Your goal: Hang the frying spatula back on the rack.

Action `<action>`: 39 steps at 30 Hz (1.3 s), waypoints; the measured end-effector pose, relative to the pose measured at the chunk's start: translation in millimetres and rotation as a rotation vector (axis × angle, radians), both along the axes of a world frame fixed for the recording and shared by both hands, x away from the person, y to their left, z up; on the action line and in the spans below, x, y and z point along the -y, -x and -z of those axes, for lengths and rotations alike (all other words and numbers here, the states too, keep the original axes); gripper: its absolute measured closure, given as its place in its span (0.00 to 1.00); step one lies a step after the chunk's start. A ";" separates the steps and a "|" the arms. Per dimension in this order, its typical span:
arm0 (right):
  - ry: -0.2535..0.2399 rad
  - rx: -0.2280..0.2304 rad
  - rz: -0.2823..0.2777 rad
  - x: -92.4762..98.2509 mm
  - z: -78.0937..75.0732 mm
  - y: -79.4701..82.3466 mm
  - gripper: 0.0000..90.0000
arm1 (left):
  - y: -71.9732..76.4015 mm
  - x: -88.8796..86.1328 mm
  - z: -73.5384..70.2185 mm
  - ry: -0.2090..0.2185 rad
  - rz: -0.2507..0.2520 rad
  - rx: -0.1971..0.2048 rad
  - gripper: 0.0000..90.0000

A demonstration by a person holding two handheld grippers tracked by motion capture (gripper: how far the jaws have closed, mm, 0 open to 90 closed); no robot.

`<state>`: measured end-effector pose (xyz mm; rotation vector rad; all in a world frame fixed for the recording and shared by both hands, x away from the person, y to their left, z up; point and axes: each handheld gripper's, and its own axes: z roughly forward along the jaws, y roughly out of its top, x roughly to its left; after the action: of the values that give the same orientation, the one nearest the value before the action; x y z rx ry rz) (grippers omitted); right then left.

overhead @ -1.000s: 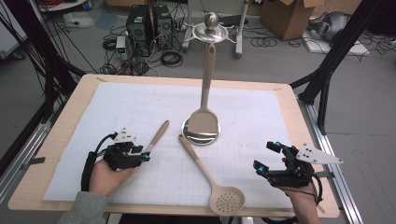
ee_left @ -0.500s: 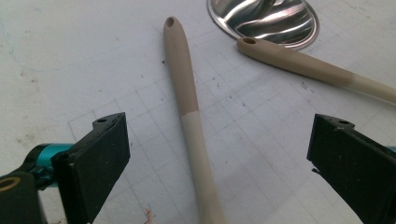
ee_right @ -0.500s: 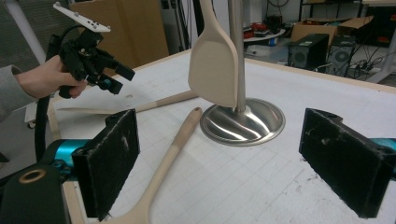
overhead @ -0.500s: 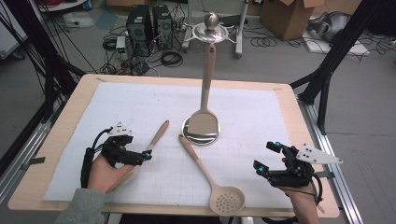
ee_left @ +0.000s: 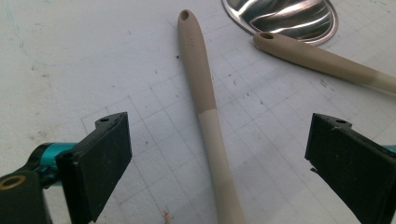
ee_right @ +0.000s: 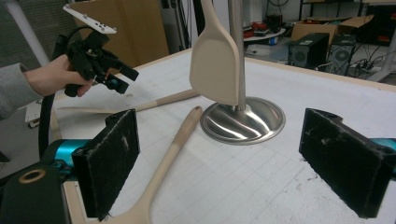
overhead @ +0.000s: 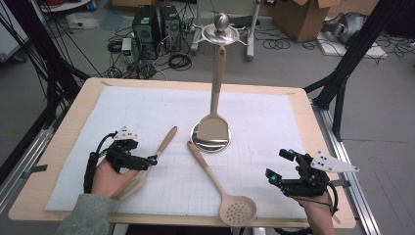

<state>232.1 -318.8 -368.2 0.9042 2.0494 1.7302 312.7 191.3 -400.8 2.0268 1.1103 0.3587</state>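
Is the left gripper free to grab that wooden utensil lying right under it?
Probably yes. The left gripper has just opened its jaws, and the utensil's handle lies on the mat between them with nothing on top. The slotted spoon lies apart to the side, not in the way.

Wooden table (overhead: 63, 147) under a white gridded mat (overhead: 147, 112) — two spoons (overhead: 161, 147) (overhead: 220, 186), steel stand base (overhead: 211, 142).

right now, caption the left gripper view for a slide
Open hand-held gripper straddling a beige spoon handle lying on the gridded mat.
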 end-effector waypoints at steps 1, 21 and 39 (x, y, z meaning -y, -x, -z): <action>-0.003 0.002 0.000 0.4 0.1 -0.2 0.12 | -1.1 0.1 0.1 -0.006 0.003 -0.002 0.09; -0.006 -0.011 -0.008 0.4 2.1 -1.2 0.12 | -17.1 10.6 12.7 -0.036 0.053 -0.072 0.12; -0.010 -0.011 -0.010 1.8 2.1 -0.8 0.12 | -21.8 19.6 27.1 -0.103 0.077 -0.188 0.31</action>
<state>232.9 -320.7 -370.3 0.9099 2.0577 1.7464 334.4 171.6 -428.0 2.2239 1.1434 0.1921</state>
